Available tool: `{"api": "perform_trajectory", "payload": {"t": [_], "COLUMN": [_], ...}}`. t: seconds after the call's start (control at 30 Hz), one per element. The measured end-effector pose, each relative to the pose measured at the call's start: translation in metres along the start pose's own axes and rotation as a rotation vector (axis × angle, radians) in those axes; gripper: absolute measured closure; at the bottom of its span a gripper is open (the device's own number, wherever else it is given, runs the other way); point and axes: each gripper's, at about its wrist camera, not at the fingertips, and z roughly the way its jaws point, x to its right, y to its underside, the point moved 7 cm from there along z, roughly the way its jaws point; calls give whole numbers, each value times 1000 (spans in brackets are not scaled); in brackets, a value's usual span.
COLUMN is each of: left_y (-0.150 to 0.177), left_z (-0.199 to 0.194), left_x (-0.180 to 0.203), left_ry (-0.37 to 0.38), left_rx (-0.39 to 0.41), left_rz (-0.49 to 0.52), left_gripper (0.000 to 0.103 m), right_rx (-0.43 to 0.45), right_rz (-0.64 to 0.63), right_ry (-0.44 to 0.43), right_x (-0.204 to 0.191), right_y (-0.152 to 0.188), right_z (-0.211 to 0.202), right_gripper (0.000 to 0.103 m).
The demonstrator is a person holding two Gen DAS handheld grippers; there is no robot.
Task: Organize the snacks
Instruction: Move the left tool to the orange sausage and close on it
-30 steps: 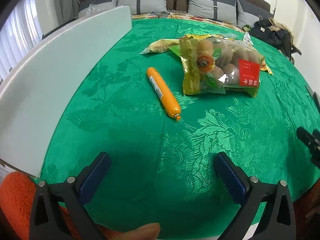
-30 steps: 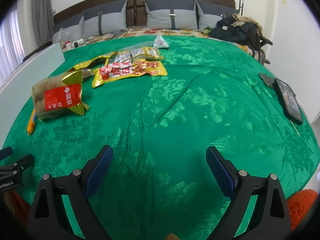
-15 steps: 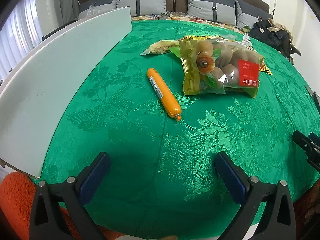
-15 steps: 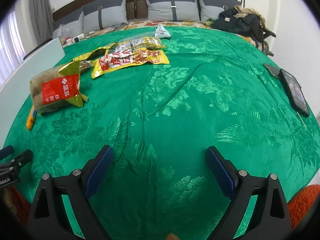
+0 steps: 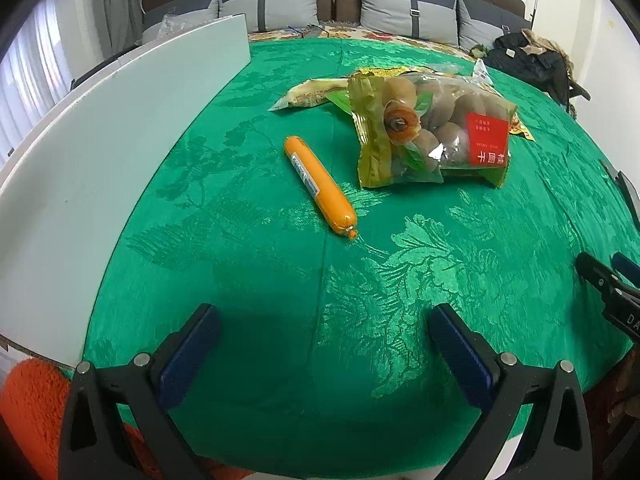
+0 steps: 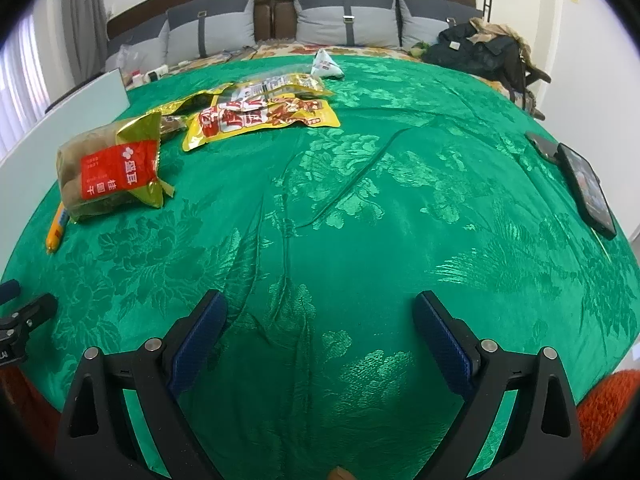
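Note:
An orange sausage stick (image 5: 319, 186) lies on the green cloth (image 5: 280, 272), ahead of my left gripper (image 5: 320, 344), which is open and empty. Right of the sausage rests a clear bag of brown dried fruit with a red label (image 5: 434, 132). In the right wrist view that bag (image 6: 110, 172) is at the far left, the sausage (image 6: 56, 228) peeking out beside it. Behind them lie yellow snack packets (image 6: 264, 118) and a small white pouch (image 6: 326, 66). My right gripper (image 6: 320, 340) is open over bare cloth, well short of the snacks.
A white board (image 5: 100, 168) runs along the left edge of the cloth. A dark phone (image 6: 588, 190) lies at the right edge. Grey pillows (image 6: 344, 14) and a dark bag (image 6: 480, 52) are at the back. Orange fabric (image 5: 28, 412) shows below left.
Both grippers have crept slightly forward and tilted; the snacks sit a little lower and nearer in view. Nothing was grasped or moved.

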Motion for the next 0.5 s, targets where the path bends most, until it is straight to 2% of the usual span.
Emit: {"api": "perform_trajectory", "payload": {"t": [0.2, 0.37, 0.43, 0.5], "left_y": [-5, -36, -54, -67], "left_z": [0, 2, 8, 21], "left_x": [-4, -18, -18, -16], "left_ry": [41, 59, 47, 12], "left_rx": [-53, -46, -61, -110], "left_rz": [-16, -74, -53, -7], "left_gripper": [0, 0, 0, 3], "right_rx": [2, 2, 2, -1], "right_rz": [2, 4, 5, 5], "right_ry": [0, 0, 1, -1], "right_x": [0, 0, 0, 0], "right_y": [0, 0, 1, 1], "right_z": [0, 0, 0, 0], "right_gripper": [6, 6, 6, 6]}}
